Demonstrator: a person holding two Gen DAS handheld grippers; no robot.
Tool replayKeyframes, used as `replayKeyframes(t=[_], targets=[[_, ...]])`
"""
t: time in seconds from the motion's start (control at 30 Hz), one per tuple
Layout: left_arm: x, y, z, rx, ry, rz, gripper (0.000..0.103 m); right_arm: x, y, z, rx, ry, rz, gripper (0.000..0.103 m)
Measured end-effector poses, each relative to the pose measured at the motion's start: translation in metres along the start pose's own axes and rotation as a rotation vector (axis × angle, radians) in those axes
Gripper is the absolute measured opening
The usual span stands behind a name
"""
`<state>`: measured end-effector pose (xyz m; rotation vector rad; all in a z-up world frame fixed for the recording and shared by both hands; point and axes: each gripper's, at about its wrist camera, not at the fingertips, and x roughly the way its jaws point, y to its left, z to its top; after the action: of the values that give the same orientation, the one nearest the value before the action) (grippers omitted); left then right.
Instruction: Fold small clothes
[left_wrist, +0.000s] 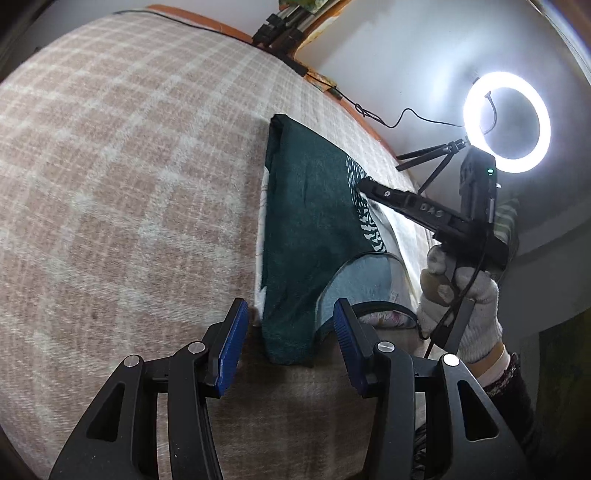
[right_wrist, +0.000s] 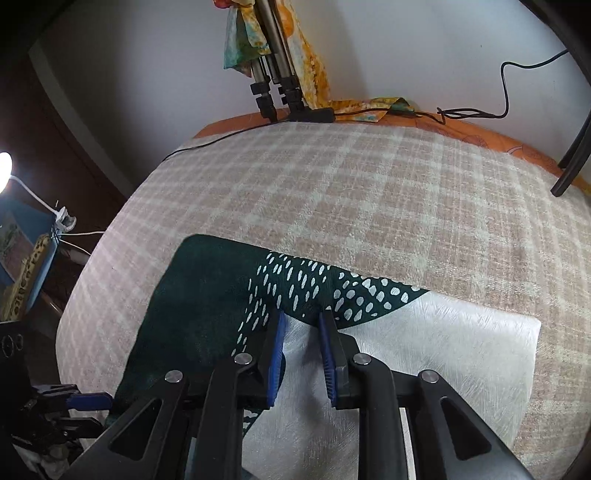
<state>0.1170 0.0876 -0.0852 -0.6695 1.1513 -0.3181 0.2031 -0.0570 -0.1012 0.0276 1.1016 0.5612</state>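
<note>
A small dark green garment (left_wrist: 310, 229) with a white-speckled band and pale blue lining lies partly folded on the plaid blanket (left_wrist: 122, 192). My left gripper (left_wrist: 286, 332) is open, its blue pads either side of the garment's near corner. My right gripper (right_wrist: 301, 325) shows a narrow gap between its pads, with the speckled edge of the garment (right_wrist: 314, 288) at its tips; whether it pinches the cloth is unclear. In the left wrist view the right gripper (left_wrist: 364, 182) touches that speckled band. A white sheet (right_wrist: 424, 354) lies under the garment.
A ring light (left_wrist: 506, 120) on a small tripod stands at the bed's edge. Tripod legs (right_wrist: 275, 92), cables and an orange patterned cloth (right_wrist: 314, 66) sit along the far side by the wall. A gloved hand (left_wrist: 458, 295) holds the right gripper.
</note>
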Motion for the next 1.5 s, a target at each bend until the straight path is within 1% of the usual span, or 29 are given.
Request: replayKeyframes(t=[0.07, 0.1, 0.17, 0.23, 0.27, 0.3, 0.33, 0.47, 0.53, 0.6, 0.7, 0.8, 0.87, 0.97, 1.03, 1.07, 1.1, 1.13, 1.2, 1.27, 1.3, 1.37, 1.47, 1.5], targets=[[0.000, 0.000, 0.001, -0.009, -0.002, -0.003, 0.046, -0.011, -0.001, 0.000, 0.019, -0.022, 0.027, 0.027], [0.001, 0.002, 0.002, -0.015, -0.001, -0.007, 0.046, -0.016, -0.002, 0.001, 0.020, -0.035, 0.035, 0.033], [0.002, 0.005, 0.002, -0.040, 0.007, -0.024, 0.046, -0.031, -0.003, 0.000, 0.017, -0.072, 0.034, 0.039], [0.004, 0.010, 0.000, -0.072, 0.019, -0.037, 0.046, -0.044, -0.010, -0.002, 0.033, -0.095, 0.044, 0.048], [0.003, 0.013, 0.000, -0.087, 0.017, -0.048, 0.046, -0.048, -0.015, -0.004, 0.043, -0.101, 0.052, 0.050], [0.002, 0.015, -0.002, -0.093, 0.017, -0.053, 0.046, -0.053, -0.021, -0.007, 0.059, -0.107, 0.059, 0.055], [0.001, 0.016, -0.002, -0.102, 0.019, -0.058, 0.046, -0.057, -0.026, -0.010, 0.071, -0.111, 0.060, 0.057], [0.002, 0.021, -0.001, -0.140, 0.018, -0.084, 0.047, -0.071, -0.057, -0.023, 0.115, -0.127, 0.048, 0.071], [0.004, 0.021, 0.002, -0.148, 0.018, -0.091, 0.047, -0.076, -0.075, -0.031, 0.155, -0.133, 0.053, 0.075], [0.007, 0.018, 0.004, -0.144, 0.019, -0.089, 0.048, -0.079, -0.093, -0.040, 0.203, -0.127, 0.065, 0.082], [0.010, 0.012, 0.007, -0.139, 0.012, -0.092, 0.053, -0.077, -0.125, -0.053, 0.293, -0.106, 0.090, 0.083], [0.013, 0.010, 0.009, -0.146, 0.012, -0.103, 0.053, -0.071, -0.148, -0.062, 0.372, -0.082, 0.171, 0.083], [0.014, 0.009, 0.010, -0.142, 0.008, -0.104, 0.053, -0.065, -0.156, -0.066, 0.405, -0.069, 0.212, 0.082], [0.016, 0.010, 0.011, -0.141, 0.008, -0.113, 0.053, -0.063, -0.162, -0.066, 0.419, -0.079, 0.250, 0.079], [0.018, 0.010, 0.012, -0.145, 0.006, -0.126, 0.053, -0.058, -0.164, -0.064, 0.422, -0.078, 0.281, 0.072], [0.019, 0.009, 0.013, -0.143, 0.004, -0.131, 0.053, -0.056, -0.165, -0.064, 0.424, -0.081, 0.293, 0.072], [0.021, 0.008, 0.013, -0.142, 0.004, -0.131, 0.053, -0.055, -0.166, -0.063, 0.424, -0.087, 0.306, 0.068], [0.021, 0.008, 0.014, -0.138, 0.003, -0.132, 0.053, -0.051, -0.166, -0.062, 0.427, -0.079, 0.329, 0.061], [0.023, 0.005, 0.017, -0.124, 0.003, -0.128, 0.053, -0.045, -0.164, -0.059, 0.430, -0.080, 0.350, 0.060], [0.027, 0.002, 0.019, -0.122, 0.008, -0.136, 0.052, -0.041, -0.164, -0.056, 0.429, -0.075, 0.383, 0.051], [0.028, 0.001, 0.020, -0.117, 0.007, -0.134, 0.052, -0.034, -0.162, -0.055, 0.435, -0.054, 0.409, 0.044], [0.032, -0.004, 0.022, -0.099, 0.013, -0.135, 0.050, -0.026, -0.155, -0.052, 0.422, -0.059, 0.422, 0.044], [0.038, -0.011, 0.025, -0.074, 0.020, -0.134, 0.050, -0.020, -0.144, -0.045, 0.391, -0.040, 0.440, 0.044], [0.039, -0.012, 0.026, -0.063, 0.021, -0.130, 0.048, -0.018, -0.142, -0.044, 0.383, -0.038, 0.441, 0.043]])
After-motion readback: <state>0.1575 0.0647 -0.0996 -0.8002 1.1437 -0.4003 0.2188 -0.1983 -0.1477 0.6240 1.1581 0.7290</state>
